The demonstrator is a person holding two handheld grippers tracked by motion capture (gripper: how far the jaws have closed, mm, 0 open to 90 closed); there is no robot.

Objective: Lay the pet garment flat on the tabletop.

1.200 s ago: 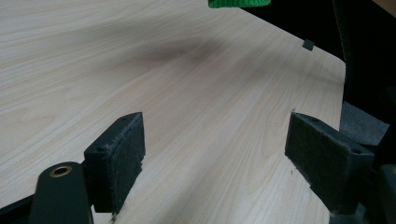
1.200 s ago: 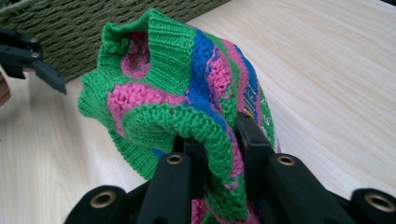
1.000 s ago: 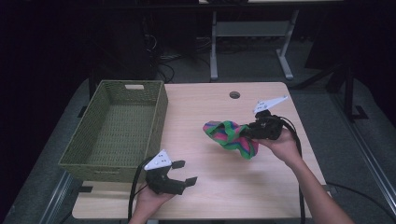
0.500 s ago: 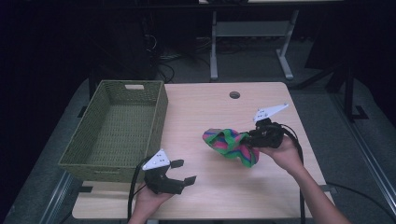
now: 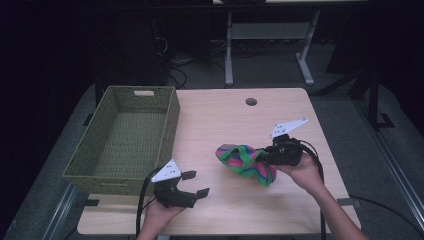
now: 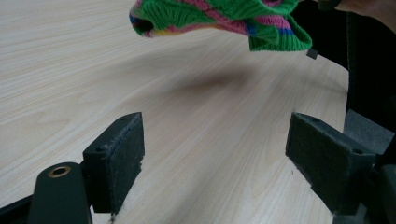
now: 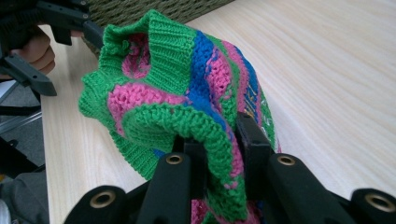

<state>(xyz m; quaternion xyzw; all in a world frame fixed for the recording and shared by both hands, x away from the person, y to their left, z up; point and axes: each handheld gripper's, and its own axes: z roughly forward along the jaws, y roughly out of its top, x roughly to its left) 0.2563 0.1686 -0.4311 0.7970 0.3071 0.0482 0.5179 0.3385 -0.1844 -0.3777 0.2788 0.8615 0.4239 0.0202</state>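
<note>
On the right side of the table, the right gripper [image 5: 267, 157] is clamped on one knitted garment [image 5: 245, 160], striped green, pink and blue. The right gripper view shows both black jaws pinching a fold of the knit [image 7: 187, 93] between the pads. The garment hangs from that grip above the table top [image 5: 225, 120], clear of the wood; its shadow lies on the boards in the left gripper view, where the knit [image 6: 219, 21] shows at the top edge.

Nearer the front edge, the left gripper [image 5: 192, 184] rests in the person's left hand with its jaws spread wide and nothing between them; the pads [image 6: 116, 158] face each other over bare wood, well apart from the garment.

No brand, label or readable writing is visible on any item.

Count: two grippers, one garment, one woven basket [image 5: 125, 137] standing on the left of the table, one table.
</note>
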